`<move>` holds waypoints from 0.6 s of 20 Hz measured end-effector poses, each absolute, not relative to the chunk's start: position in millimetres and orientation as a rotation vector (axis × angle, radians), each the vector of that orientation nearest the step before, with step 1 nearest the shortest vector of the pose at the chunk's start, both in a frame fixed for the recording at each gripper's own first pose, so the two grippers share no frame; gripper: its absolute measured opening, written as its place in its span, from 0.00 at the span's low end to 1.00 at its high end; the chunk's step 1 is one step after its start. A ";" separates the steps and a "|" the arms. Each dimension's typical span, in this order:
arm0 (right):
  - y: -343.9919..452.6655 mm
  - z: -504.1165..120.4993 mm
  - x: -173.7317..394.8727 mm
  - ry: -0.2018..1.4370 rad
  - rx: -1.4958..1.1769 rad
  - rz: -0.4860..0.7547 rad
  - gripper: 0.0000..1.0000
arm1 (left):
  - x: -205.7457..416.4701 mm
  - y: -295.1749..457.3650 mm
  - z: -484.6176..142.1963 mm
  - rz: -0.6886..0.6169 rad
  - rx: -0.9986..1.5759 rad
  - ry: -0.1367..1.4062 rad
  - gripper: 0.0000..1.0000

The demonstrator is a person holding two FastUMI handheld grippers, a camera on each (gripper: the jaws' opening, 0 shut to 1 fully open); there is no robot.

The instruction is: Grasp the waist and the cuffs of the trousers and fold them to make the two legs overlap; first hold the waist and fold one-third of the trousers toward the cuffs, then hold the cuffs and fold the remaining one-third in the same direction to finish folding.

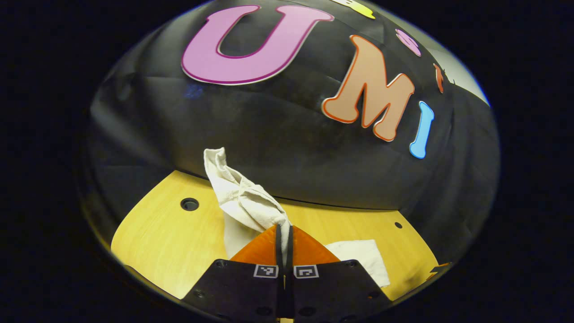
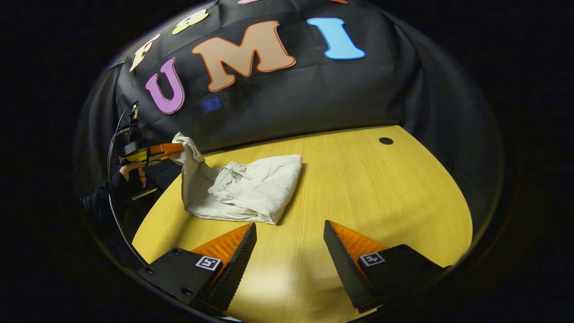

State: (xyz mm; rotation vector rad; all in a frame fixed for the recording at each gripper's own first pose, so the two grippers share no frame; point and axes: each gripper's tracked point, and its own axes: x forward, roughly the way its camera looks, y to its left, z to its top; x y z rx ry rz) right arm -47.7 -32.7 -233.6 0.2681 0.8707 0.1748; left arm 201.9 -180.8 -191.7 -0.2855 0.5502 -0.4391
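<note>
A: What have I got in the left gripper (image 1: 284,233)?

B: From the left gripper view, its two fingers are pressed together on a bunch of the trousers (image 1: 242,197). The pale cloth rises from between the tips in a twisted peak, clear of the counter (image 1: 166,233). I can't tell whether that pinched end is a cuff or the waist.

A: And the rest of them?

B: In the right gripper view the trousers (image 2: 251,188) lie in a loose folded heap on the counter (image 2: 381,193), toward its far left side, with a drawstring showing on top. One end is pulled up to the left, where the left gripper (image 2: 172,150) holds it above the counter's edge. A hand (image 2: 132,172) in a dark sleeve grips that tool's handle.

A: My right gripper (image 2: 289,233)?

B: Released, fingers spread wide, nothing between them. It hangs over bare wood just near the heap's closest corner, not touching the cloth. A small dark hole (image 2: 385,141) sits in the counter at the far right.
</note>
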 end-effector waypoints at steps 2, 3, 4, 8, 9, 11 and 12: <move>-51.9 -229.9 -48.1 0.861 0.269 0.161 0.96 | 199.4 -207.9 -183.7 -0.469 -0.280 0.540 0.00; -61.2 -227.9 -48.4 0.857 0.272 0.153 0.96 | 196.9 -221.5 -178.1 -0.487 -0.280 0.534 0.00; -70.5 -227.2 -49.4 0.852 0.278 0.144 0.96 | 193.7 -234.4 -175.2 -0.503 -0.279 0.529 0.00; -102.0 -222.9 -52.5 0.837 0.291 0.114 0.96 | 173.7 -287.7 -179.5 -0.586 -0.246 0.567 0.00; -109.0 -224.2 -55.0 0.839 0.289 0.109 0.96 | 167.7 -302.5 -180.9 -0.606 -0.238 0.578 0.00; -123.3 -228.3 -58.8 0.845 0.290 0.095 0.96 | 158.6 -333.0 -185.7 -0.643 -0.237 0.598 0.00; -130.1 -228.9 -60.5 0.846 0.297 0.086 0.96 | 151.7 -346.2 -191.6 -0.662 -0.230 0.617 0.00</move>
